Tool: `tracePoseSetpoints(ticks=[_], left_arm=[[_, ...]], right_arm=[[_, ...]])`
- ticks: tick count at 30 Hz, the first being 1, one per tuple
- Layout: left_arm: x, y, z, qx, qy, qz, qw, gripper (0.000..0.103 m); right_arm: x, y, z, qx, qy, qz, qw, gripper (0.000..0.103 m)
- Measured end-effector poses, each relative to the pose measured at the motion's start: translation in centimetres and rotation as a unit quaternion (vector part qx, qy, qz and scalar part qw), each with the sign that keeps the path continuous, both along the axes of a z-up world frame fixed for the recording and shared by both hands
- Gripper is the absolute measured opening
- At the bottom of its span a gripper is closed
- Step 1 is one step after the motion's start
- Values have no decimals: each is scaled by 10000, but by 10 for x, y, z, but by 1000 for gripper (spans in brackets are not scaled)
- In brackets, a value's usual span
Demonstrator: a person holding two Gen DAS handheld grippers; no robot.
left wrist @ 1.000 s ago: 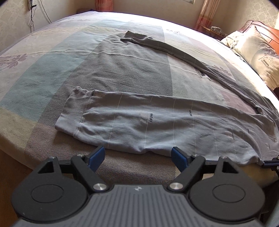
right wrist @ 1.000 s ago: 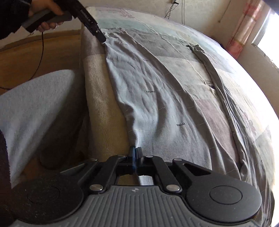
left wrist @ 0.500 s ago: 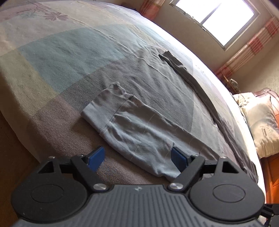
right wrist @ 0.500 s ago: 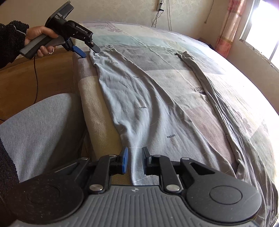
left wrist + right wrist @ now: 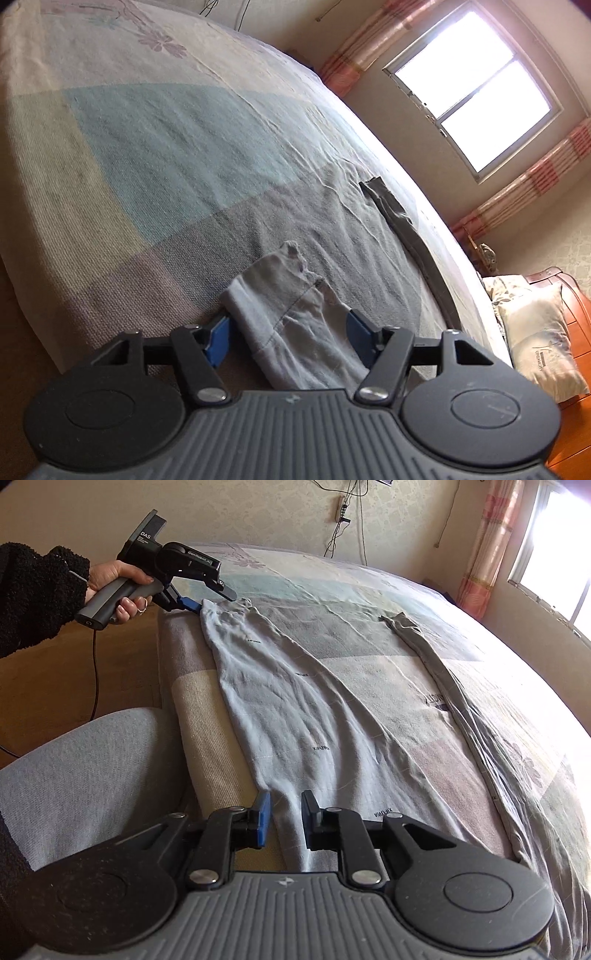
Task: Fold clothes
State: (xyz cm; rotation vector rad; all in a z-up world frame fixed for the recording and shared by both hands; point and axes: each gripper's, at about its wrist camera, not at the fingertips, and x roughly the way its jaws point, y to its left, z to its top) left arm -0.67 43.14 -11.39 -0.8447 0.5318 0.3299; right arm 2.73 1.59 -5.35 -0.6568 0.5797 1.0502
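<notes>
Grey long pants lie flat on the bed, printed with small letters. Their near leg (image 5: pixel 295 709) runs along the bed's edge; the far leg (image 5: pixel 443 672) stretches across the cover. My left gripper (image 5: pixel 288 332) is open, its fingers straddling the near leg's cuff (image 5: pixel 273 291) without closing on it. The right wrist view shows the same left gripper (image 5: pixel 210 600) at the cuff end, held by a hand in a black sleeve. My right gripper (image 5: pixel 285 810) is open by a narrow gap over the near leg's edge at the other end, with cloth lying between its fingers.
The patchwork bed cover (image 5: pixel 166 147) fills most of both views. A pillow (image 5: pixel 543 332) and wooden headboard sit at the far right. The person's grey-clad leg (image 5: pixel 81 775) presses against the bed's side, above a wooden floor with a trailing cable (image 5: pixel 94 679).
My right gripper, shut on the pants' edge a second ago, has opened and let go. My left gripper has moved in along the near leg and now straddles its cuff.
</notes>
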Motion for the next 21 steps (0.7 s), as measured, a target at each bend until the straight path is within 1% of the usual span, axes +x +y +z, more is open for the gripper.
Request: tracePoseSetpoints(ticks=[1, 3, 5, 7, 10, 11, 12, 14, 15, 17, 19, 20, 21], left_arm=[[0, -1, 1, 111, 85, 21, 9999, 59], [0, -3, 2, 305, 257, 71, 9992, 42], [-1, -2, 2, 415, 418, 129, 9982, 20], [-3, -1, 5, 511, 536, 168, 9971, 18], [-5, 1, 14, 643, 619, 178, 9958, 12], [-6, 2, 17, 687, 647, 181, 9954, 9], [-6, 2, 21, 731, 675, 184, 9949, 9], [-8, 4, 27, 819, 731, 191, 9938, 9], [-9, 4, 30, 863, 758, 194, 9932, 9], [-11, 8, 35, 1078, 889, 197, 9900, 9], [-13, 10, 37, 1190, 1010, 183, 9876, 9], [-14, 12, 39, 1246, 1071, 175, 9863, 9], [-15, 13, 40, 1302, 1131, 168, 9849, 9]], right_arm=[[-3, 6, -2, -20, -61, 64, 10000, 21], [-3, 13, -6, -73, -109, 111, 9999, 21], [-2, 20, -11, -148, -113, 139, 9997, 21], [-1, 26, -16, -222, -116, 168, 9995, 21], [2, 36, -23, -334, -121, 211, 9991, 19], [2, 40, -25, -371, -122, 225, 9990, 12], [3, 43, -28, -408, -124, 239, 9988, 2], [5, 47, -27, -405, -28, 222, 9989, 2], [7, 48, -25, -321, 112, 200, 9992, 2], [10, 50, -22, -126, 415, 126, 9990, 2], [11, 52, -25, -144, 519, 80, 9985, 2], [12, 52, -26, -152, 580, 44, 9982, 3], [13, 51, -24, -125, 651, 0, 9978, 6]])
